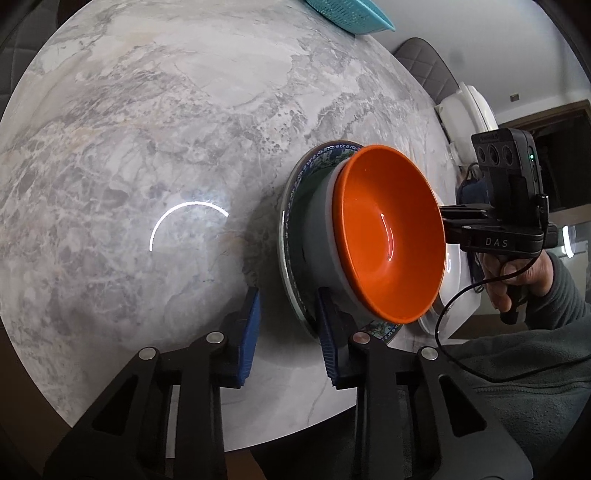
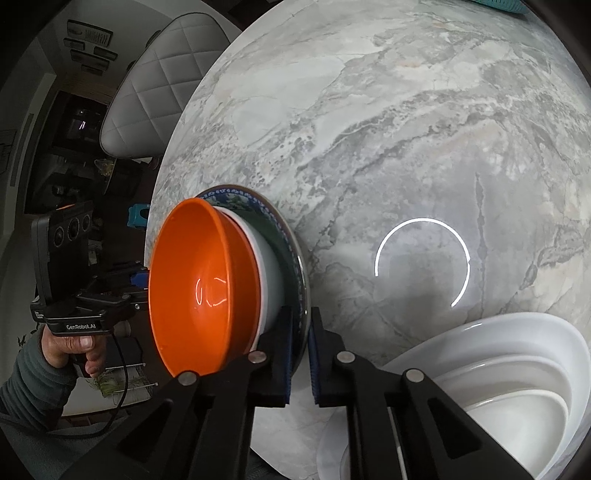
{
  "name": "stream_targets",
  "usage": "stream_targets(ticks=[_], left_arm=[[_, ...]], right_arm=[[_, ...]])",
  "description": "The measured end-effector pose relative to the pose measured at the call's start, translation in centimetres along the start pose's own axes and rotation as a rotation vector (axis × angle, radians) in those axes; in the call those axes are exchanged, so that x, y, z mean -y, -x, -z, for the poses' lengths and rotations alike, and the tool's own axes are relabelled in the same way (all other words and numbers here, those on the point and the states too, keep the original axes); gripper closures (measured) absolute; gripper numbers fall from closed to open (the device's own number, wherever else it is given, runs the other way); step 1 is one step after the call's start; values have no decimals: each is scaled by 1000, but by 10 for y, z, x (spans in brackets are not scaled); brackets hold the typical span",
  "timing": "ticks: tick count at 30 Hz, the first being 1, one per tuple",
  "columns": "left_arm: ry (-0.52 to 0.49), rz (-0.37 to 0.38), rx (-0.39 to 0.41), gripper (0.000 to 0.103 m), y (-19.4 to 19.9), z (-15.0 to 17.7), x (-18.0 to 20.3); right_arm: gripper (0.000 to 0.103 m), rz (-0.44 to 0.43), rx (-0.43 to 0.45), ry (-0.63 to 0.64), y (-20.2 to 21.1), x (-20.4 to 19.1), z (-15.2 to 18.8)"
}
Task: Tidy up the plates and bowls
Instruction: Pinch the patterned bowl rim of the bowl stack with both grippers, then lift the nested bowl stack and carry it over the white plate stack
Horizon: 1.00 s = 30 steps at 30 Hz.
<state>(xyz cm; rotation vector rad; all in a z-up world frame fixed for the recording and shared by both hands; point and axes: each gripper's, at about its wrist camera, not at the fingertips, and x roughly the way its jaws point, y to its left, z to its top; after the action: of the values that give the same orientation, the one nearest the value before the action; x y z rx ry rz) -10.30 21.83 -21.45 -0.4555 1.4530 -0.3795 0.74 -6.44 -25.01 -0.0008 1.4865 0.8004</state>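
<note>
Closest in: clamped shut with the right tongs (image 2: 302,317), both pads pinched onto the near rim of the patterned plate (image 2: 284,229). Gripping plate only. Just left of those pads, stacked on the plate: white bowl (image 2: 267,258), and nested inside it, orange bowl (image 2: 203,280). Off to the right of the right tongs, apart from the stack: nested white dishes (image 2: 517,354). Over on the stack's opposite side, left tongs (image 1: 290,314), not clamped, jaws apart and straddling the plate rim. One pad inside the rim beside the white bowl, the other clear of the rim over bare marble table (image 1: 147,129). Beyond both tongs, far across the table: teal colander (image 1: 347,14) at the edge. Further still, quilted chair (image 2: 159,92).
</note>
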Motion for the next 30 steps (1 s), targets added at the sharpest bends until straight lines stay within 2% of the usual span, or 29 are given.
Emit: stream_targets(ticks=[4, 10, 14, 30], left_arm=[[-32, -21, -23, 91, -7, -5, 12], [-29, -87, 10, 91, -7, -7, 19], [-19, -119, 34, 91, -3, -4, 18], [15, -148, 34, 92, -2, -8, 20]], right_arm=[[92, -11, 16, 11, 0, 1, 1], [92, 24, 57, 81, 1, -6, 5], [92, 25, 78, 81, 1, -8, 8], [93, 59, 107, 25, 7, -11, 6]])
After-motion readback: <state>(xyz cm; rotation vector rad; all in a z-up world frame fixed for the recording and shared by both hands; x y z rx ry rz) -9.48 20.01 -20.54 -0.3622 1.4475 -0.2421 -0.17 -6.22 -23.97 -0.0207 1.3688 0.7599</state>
